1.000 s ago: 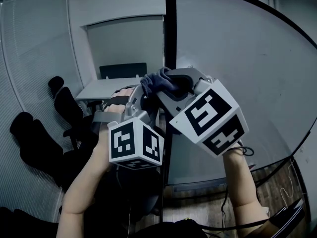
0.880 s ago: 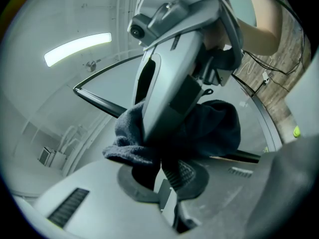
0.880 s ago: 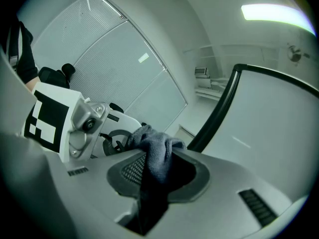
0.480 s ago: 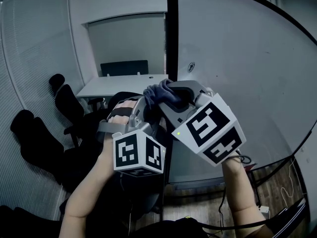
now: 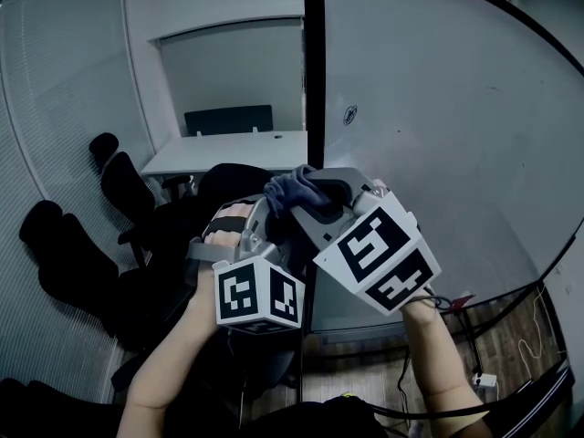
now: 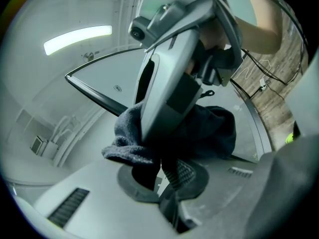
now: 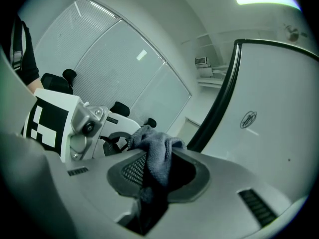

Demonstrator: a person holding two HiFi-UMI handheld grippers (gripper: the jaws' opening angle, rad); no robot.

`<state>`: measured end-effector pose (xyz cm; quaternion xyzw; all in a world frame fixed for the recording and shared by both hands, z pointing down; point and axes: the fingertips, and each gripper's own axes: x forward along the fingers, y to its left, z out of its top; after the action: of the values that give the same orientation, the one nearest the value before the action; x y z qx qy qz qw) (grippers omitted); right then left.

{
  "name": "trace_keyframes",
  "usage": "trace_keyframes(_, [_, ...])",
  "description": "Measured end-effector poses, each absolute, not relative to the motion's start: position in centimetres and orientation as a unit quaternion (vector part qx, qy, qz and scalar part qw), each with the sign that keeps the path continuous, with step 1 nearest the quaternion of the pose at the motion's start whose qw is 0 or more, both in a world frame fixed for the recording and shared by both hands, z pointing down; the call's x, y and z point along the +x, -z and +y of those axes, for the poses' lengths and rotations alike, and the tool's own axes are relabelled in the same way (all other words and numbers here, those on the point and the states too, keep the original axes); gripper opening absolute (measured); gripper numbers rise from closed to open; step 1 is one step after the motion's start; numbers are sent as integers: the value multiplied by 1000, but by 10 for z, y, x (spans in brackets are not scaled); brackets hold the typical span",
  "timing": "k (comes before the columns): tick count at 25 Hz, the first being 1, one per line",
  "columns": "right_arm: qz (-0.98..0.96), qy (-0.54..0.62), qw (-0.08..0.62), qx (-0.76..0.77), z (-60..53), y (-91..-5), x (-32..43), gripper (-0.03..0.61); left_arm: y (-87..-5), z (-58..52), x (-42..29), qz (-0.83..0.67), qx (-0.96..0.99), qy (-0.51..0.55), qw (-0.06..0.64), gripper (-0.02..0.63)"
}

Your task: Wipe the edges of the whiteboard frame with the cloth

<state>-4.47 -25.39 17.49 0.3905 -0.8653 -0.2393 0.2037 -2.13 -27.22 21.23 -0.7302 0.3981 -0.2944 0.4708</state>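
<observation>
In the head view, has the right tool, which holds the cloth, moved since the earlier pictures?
Yes. The right tool with the cloth has gone down along the black whiteboard frame and is now farther below the round logo.

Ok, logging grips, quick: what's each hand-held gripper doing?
Left hand-held gripper: closed, cloth at its tips.
Right hand-held gripper: closed on the cloth.

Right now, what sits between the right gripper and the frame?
Only the cloth, clamped by the right gripper and bunched toward the black frame. The right gripper view shows it; whether it touches the frame I cannot tell.
</observation>
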Motion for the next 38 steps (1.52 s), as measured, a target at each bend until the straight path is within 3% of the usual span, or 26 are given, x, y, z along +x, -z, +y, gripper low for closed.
trace_keyframes(38, [-892, 158, 197, 374, -255, -286, -49, 94, -324, -269, -28, 396, -754, 331, 407, 15])
